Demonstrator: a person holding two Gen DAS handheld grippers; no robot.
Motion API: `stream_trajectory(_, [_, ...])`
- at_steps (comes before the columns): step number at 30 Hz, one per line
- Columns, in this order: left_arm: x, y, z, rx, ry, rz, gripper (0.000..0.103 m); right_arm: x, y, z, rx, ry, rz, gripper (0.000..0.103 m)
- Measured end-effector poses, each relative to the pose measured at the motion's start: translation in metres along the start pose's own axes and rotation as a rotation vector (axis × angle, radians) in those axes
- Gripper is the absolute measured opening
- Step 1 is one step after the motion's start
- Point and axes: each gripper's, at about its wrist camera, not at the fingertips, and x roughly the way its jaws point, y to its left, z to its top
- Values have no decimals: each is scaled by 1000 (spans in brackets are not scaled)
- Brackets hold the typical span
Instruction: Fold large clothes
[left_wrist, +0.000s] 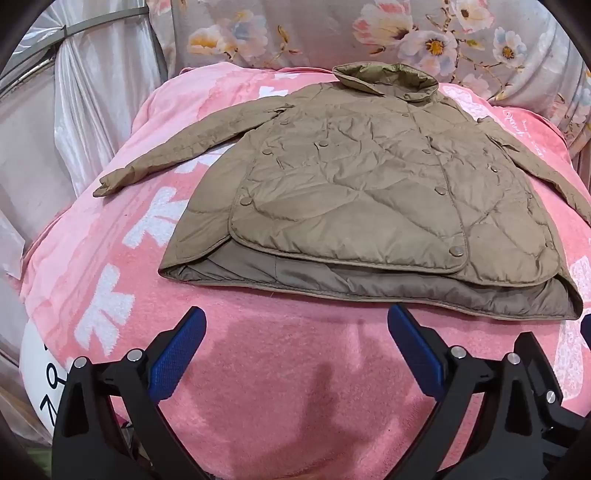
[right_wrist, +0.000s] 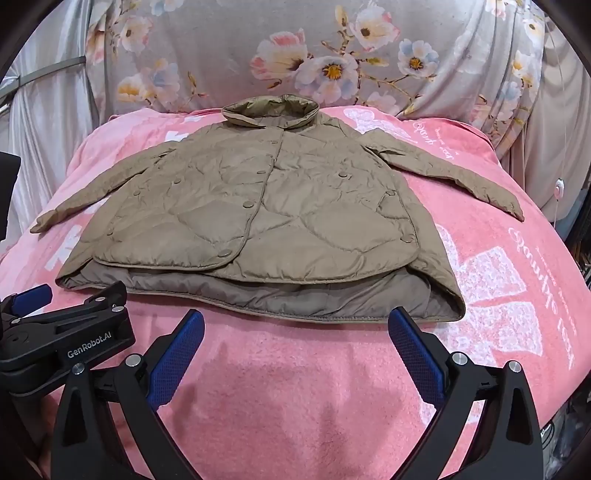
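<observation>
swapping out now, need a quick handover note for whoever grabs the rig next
Left gripper: jaws open, holding nothing, hovering over the pink blanket just short of the jacket's hem.
Right gripper: jaws open, empty, also just short of the hem, to the right of the left one.
Jacket: tan quilted, lying flat, front up and snapped shut, collar at the far end, hem nearest the grippers. Left sleeve and right sleeve both spread outward.
Done: the jacket is laid out flat; no fold is visible.
Left: fold both sleeves in, then fold the body.
</observation>
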Motion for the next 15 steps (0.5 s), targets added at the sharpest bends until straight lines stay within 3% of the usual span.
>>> stream_trajectory(15, [-6, 10, 6, 4, -21, 6, 96, 2, 0, -3, 4, -4, 6, 98])
